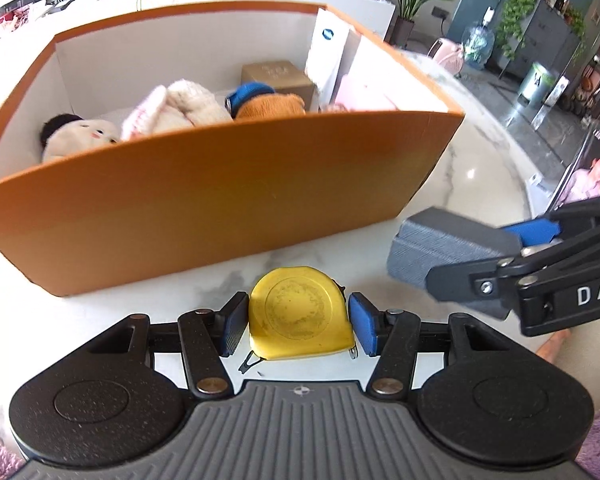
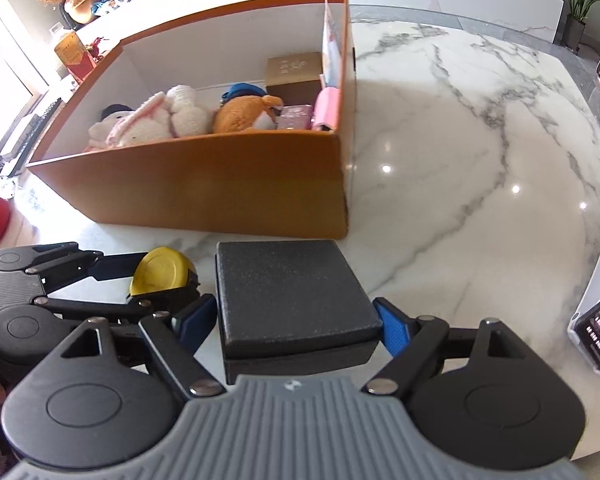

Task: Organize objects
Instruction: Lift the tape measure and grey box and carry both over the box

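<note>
our left gripper [image 1: 298, 326] pinched the yellow tape measure [image 1: 300, 314] by its flat, slick, dense sides; our right gripper [image 2: 296, 322] clamped the rigid black box [image 2: 296, 300], both before the orange box [image 1: 220, 200].

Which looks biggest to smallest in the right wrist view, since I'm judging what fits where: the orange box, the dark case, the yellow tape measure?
1. orange box
2. dark case, though it sits nearest the camera between the right gripper fingers, which inflates it
3. yellow tape measure, partly hidden by the left gripper
</note>
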Demonstrator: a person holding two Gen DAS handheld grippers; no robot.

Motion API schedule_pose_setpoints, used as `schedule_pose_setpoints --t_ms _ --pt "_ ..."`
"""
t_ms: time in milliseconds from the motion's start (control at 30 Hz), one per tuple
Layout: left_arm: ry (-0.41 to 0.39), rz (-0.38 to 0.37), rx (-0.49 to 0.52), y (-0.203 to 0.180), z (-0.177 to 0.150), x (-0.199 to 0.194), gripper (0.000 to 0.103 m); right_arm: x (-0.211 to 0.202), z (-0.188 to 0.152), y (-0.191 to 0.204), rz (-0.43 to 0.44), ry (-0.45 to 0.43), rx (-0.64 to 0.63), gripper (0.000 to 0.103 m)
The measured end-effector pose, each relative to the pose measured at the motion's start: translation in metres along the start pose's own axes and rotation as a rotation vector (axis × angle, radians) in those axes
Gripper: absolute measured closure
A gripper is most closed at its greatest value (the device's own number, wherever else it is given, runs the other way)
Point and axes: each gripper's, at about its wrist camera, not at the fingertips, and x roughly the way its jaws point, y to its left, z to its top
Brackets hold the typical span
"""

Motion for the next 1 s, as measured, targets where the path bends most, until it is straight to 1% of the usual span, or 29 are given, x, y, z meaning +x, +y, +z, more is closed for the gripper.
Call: schedule_pose_setpoints --t_ms 133,233,400,533,633,767,933,1000 --pt "-0.035 -0.019 -0.006 0.007 0.001 -0.017 0.04 -0.013 0.005 0.014 -0.001 -0.006 -0.002 0.019" --pt "-0.065 -0.057 -0.01 0.012 0.004 -0.033 0.04 -0.031 0.011 0.025 -0.005 -0.019 -0.017 0.019" --pt "-0.121 -0.136 -0.016 0.018 0.015 -0.055 0.04 -0.067 0.028 0.04 -0.015 -0.078 -0.03 0.019" --pt "-0.171 -0.152 -0.01 0.025 0.031 -0.068 0.04 -0.086 0.052 0.045 -0.033 -0.125 -0.021 0.019" --pt "-0.204 -0.136 0.003 0.035 0.046 -0.075 0.04 -0.089 0.071 0.052 -0.06 -0.147 -0.028 0.019" --pt "-0.239 -0.086 -0.001 0.054 0.072 -0.077 0.04 -0.075 0.1 0.061 -0.065 -0.167 -0.019 0.019" --pt "-0.266 0.019 -0.026 0.084 0.11 -0.064 0.04 -0.039 0.138 0.073 -0.02 -0.175 0.045 0.019" --pt "-0.285 0.047 -0.04 0.094 0.122 -0.058 0.04 -0.019 0.154 0.076 -0.01 -0.172 0.082 0.019"
